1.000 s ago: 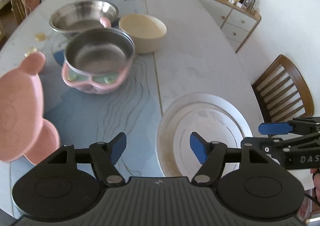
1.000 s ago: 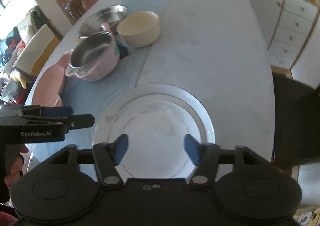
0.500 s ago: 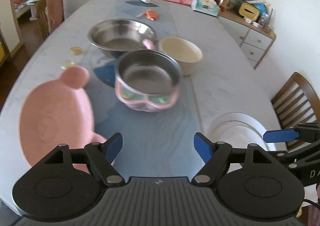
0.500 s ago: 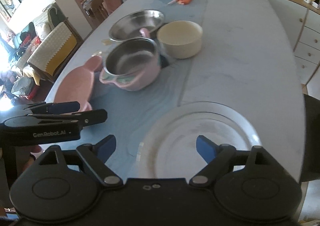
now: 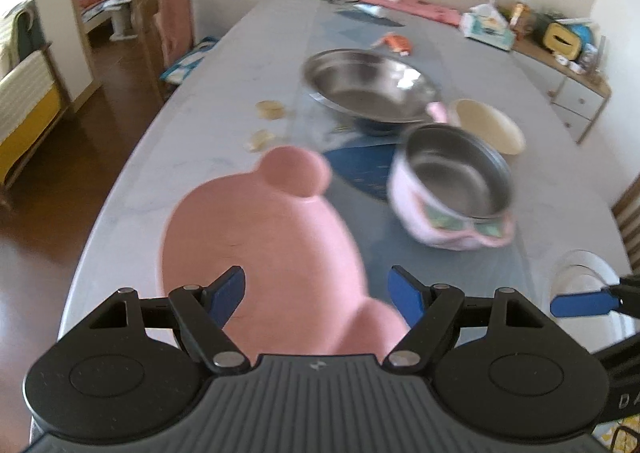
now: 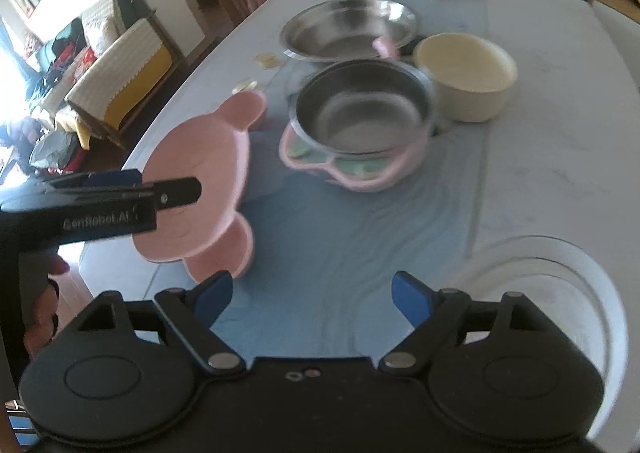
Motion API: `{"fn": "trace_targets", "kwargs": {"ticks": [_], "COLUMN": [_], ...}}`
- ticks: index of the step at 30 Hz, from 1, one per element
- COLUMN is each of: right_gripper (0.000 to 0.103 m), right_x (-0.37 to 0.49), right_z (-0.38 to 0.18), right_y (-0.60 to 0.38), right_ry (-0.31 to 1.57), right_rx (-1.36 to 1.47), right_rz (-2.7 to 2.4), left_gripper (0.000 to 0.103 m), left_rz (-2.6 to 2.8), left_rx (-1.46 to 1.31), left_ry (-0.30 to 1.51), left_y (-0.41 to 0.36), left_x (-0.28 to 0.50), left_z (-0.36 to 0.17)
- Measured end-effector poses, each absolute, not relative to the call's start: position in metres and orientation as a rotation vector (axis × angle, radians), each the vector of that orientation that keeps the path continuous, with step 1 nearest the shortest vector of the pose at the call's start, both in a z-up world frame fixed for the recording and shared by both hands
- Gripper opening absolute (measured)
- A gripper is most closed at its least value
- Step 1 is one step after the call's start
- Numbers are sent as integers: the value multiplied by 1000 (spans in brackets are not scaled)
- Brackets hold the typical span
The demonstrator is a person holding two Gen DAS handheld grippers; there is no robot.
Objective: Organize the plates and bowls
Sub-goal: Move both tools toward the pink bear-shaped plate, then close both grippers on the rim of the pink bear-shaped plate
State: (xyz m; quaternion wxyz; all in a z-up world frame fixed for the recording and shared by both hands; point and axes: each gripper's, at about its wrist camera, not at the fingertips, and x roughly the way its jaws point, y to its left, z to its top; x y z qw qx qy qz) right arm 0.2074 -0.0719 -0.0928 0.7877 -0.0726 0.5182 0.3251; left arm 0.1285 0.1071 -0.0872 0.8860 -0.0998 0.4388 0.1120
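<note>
- Right now both tools are empty: left gripper (image 5: 318,291) jaws stand wide w/ nothing pinched; right gripper (image 6: 312,295) also wide, only table cloth under it.
- Pink plate (image 5: 256,249) lies flat just ahead of the left gripper, its near ear btwn the fingers but untouched. From the right gripper it's ahead-left.
- White plate (image 6: 560,293) sits just right of the right gripper, partly cut off by the frame.
- Step, as I read it: approach for a pickup, prob. pink plate by the left. Next move needs jaws lowered over the rim, then shut; the plate is shallow, so a low angle is needed.
- Further ahead: steel bowl (image 6: 362,113) resting in a pink tray (image 6: 352,169), cream bowl (image 6: 464,75) just beside it on the right, big steel basin (image 6: 348,29) beyond.
- Edges: table edge (image 5: 120,189) runs close left of the pink plate; pushing it that way risks a drop. Open room lies btwn pink plate and white plate, and far right of the bowls.
</note>
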Motion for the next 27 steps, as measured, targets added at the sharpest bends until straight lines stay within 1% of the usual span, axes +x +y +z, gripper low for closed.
{"fn": "trace_targets", "kwargs": {"ticks": [7,10,12,17,19,20,21,22,23,24,25,26,27], "right_gripper": [83,79,75,73,71,69,66,65,62,61,60,57,54], "right_x": [203,201,200,198,196,196,195,194,193,192,191,191,191], "right_z": [-111,-118,-120,-126,-129,-131,-132,-133,-134,-134,-135,-136,-137], "right_y": [-36,-27,-22,-9,-6,-4,-4,-3,-2,0,1,2,2], "right_ry": [1159,1167,1168,1177,1188,1194,1198,1199,1199,1198,1197,1198,1202], "right_rx": [-195,-220,-228,-248,-261,-264,-269,-278,-287,-296,-305,-308,-311], "right_rz": [696,670,653,658,656,658,660,661,662,662,663,663,660], "left_gripper": [78,78,78,78,77,77,76,73,66,63,63,63,60], "left_rz": [324,361,382,416,426,428,434,438,436,436,438,439,436], "left_rx": [-201,-205,-210,-240,-263,-277,-289,-297,-305,-312,-314,-311,-308], "left_ry": [933,947,957,984,993,995,997,1001,1009,1015,1017,1018,1021], "left_y": [156,172,182,200,206,208,211,214,215,217,216,217,216], "left_x": [129,129,131,137,139,140,141,141,143,143,145,146,147], "left_z": [-104,-110,-114,-125,-131,-133,-136,-138,-140,-142,-143,-144,-145]}}
